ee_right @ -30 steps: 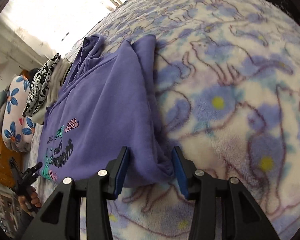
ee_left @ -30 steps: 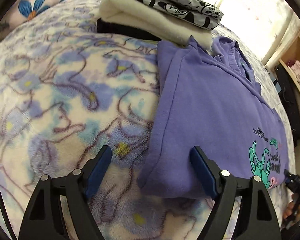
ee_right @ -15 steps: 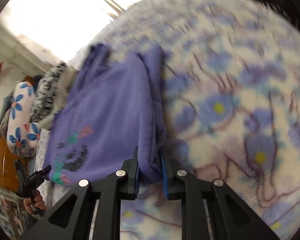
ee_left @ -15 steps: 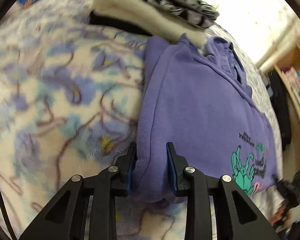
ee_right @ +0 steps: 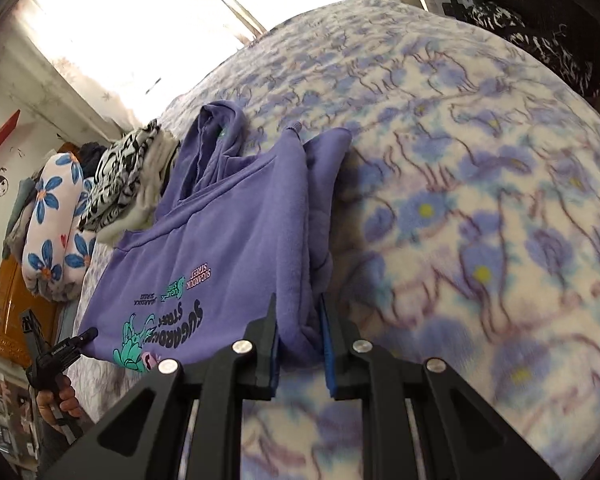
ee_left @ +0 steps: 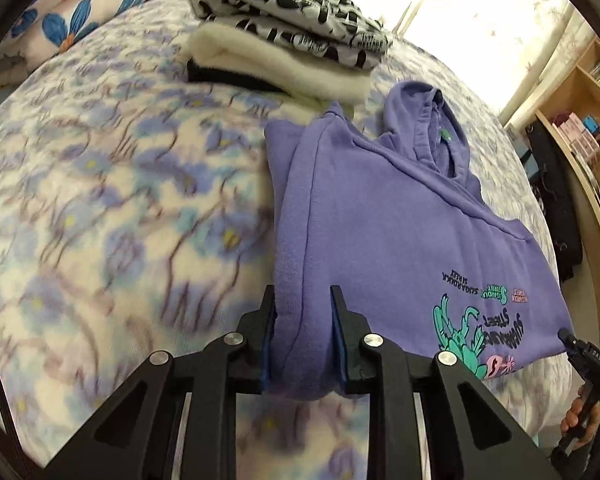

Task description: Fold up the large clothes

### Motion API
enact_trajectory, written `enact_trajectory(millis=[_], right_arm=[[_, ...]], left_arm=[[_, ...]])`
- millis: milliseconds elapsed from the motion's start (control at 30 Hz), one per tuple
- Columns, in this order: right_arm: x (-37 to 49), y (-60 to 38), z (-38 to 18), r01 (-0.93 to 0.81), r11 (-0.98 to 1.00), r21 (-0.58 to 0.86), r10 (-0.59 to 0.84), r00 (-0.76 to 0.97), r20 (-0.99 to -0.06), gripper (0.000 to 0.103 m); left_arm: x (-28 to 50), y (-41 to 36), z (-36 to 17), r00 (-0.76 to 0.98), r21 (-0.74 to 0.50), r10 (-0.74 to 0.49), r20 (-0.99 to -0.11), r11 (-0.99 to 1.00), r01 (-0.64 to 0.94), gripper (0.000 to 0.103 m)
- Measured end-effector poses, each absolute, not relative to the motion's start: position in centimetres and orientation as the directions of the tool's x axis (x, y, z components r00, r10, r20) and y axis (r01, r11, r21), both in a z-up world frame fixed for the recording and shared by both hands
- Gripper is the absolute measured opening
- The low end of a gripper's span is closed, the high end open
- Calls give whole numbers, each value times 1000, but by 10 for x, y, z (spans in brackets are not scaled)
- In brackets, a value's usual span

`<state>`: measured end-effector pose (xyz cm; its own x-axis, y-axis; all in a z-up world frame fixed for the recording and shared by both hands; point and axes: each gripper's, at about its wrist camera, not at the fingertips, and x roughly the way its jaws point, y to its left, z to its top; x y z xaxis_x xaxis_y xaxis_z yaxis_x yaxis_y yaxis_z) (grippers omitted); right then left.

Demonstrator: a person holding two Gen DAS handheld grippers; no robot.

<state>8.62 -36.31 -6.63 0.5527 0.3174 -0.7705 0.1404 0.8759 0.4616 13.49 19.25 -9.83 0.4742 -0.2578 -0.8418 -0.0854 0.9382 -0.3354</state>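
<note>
Bed under floral fleece blanket point(ee_left: 100, 208). Purple hoodie point(ee_left: 380, 232) lies on it, sleeves folded in, hood toward stack of folded clothes point(ee_left: 292, 36); floral pillow point(ee_right: 52, 232) beyond. Left gripper point(ee_left: 303, 334) just closed, pinching hoodie's bottom hem corner. Right gripper point(ee_right: 299, 338) clamped on opposite hem corner point(ee_right: 304, 320).

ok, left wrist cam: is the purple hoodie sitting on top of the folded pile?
No. The purple hoodie lies on the floral blanket beside the folded pile, its near corner pinched in the left gripper.
</note>
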Motion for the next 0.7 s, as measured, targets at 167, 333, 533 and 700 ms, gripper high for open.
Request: enact_trajectory(millis=[167, 333, 533, 700], right_arm=[[63, -364, -81, 149, 899, 411, 288, 505, -814, 16], [67, -361, -118, 153, 931, 330, 240, 425, -873, 26], [74, -341, -70, 71, 990, 120, 67, 511, -857, 27], [113, -299, -43, -44, 993, 112, 115, 620, -776, 27]], left_arm=[[109, 195, -117, 438, -324, -261, -860, 943, -76, 22], [105, 197, -131, 431, -279, -214, -876, 956, -92, 43], [110, 193, -84, 570, -86, -24, -821, 993, -83, 49], [156, 159, -72, 624, -87, -45, -780, 996, -37, 49]])
